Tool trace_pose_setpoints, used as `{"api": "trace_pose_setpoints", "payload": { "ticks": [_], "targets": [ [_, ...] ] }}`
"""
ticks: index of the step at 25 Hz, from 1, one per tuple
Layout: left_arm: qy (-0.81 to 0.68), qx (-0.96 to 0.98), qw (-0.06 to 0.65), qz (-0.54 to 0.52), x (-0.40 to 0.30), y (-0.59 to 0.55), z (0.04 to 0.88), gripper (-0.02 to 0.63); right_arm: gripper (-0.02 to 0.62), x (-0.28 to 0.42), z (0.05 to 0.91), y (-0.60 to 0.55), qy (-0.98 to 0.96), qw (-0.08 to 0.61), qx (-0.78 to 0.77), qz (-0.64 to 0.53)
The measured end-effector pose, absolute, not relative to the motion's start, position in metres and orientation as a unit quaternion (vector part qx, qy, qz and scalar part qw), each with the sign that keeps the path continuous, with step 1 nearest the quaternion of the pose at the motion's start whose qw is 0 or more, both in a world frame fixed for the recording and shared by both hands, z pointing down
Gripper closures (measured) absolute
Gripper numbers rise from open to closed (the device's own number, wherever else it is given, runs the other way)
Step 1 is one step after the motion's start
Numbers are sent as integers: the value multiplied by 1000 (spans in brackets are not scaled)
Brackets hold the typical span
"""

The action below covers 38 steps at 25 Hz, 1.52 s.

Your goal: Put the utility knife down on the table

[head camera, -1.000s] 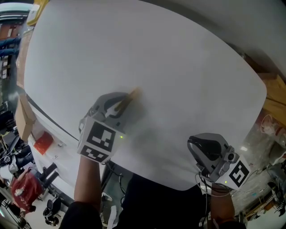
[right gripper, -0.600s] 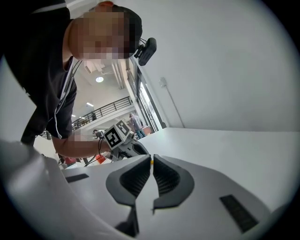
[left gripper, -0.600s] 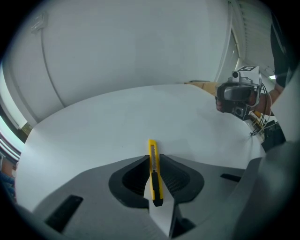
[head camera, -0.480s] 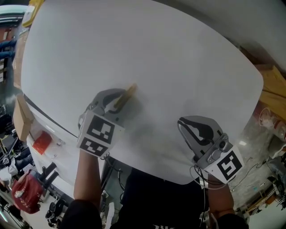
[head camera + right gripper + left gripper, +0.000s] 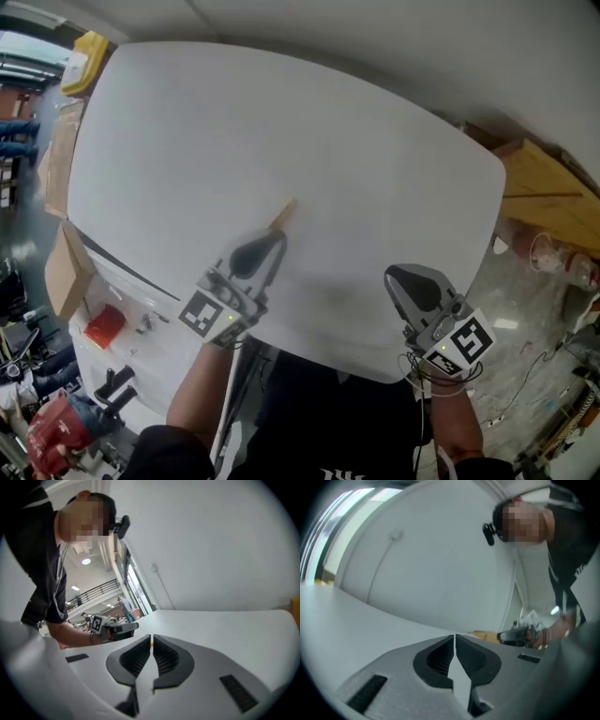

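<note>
The utility knife [image 5: 283,214] lies flat on the white table [image 5: 281,112], just past the tips of the left gripper [image 5: 277,241]; whether it touches them cannot be told. The left gripper's jaws are pressed together with nothing between them. The right gripper [image 5: 394,276], well to the right of the left gripper, has its jaws closed to a hairline gap, pinching nothing

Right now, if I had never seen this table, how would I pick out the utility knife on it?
Start with the big white table and find the left gripper near its front edge, pointing across the top. Just past that gripper's closed tips lies the utility knife, flat on the surface. It is a slim tan stick, the only small coloured thing on the white top near the grippers.
</note>
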State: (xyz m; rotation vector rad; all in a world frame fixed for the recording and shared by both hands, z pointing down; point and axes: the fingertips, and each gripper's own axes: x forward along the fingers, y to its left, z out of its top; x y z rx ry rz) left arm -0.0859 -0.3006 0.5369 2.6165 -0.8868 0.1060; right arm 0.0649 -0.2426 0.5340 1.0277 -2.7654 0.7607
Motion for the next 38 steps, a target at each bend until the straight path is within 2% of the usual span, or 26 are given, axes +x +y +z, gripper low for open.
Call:
{"api": "trace_pose_setpoints", "payload": {
  "ticks": [3,5,7,9,14,18,21,25,27,31,38],
  "targets": [
    [-249,931,259,-61,-59,-247,492,598,589,83,492,-212,-885,41,383,260],
    [-209,932,287,-70,-42,-209,464,600,590,83,463,-183,-884,25,380,273],
    [-171,935,302,-68,-28,-171,433,600,591,77,435,-154,-879,-20,360,311],
    [-135,942,296,-80,-16,-134,395,600,591,69,402,-124,-881,-63,334,329],
    [-131,957,247,-75,-13,-54,342,600,589,65,333,-45,-915,-108,303,242],
    [-141,952,259,-88,-19,29,325,600,589,59,321,44,-924,-146,272,224],
    [-122,956,263,-50,-10,93,329,600,591,53,348,103,-919,-134,262,264],
    [-89,976,187,71,-16,154,337,600,591,26,352,159,-929,-85,248,262],
    [-77,978,181,63,-26,164,330,600,591,17,342,177,-934,-67,255,242],
    [-48,976,213,19,-33,180,322,600,591,11,323,204,-931,-62,287,217],
    [-13,970,243,-14,-80,260,307,600,592,-26,319,258,-908,-102,323,245]
  ]
}}
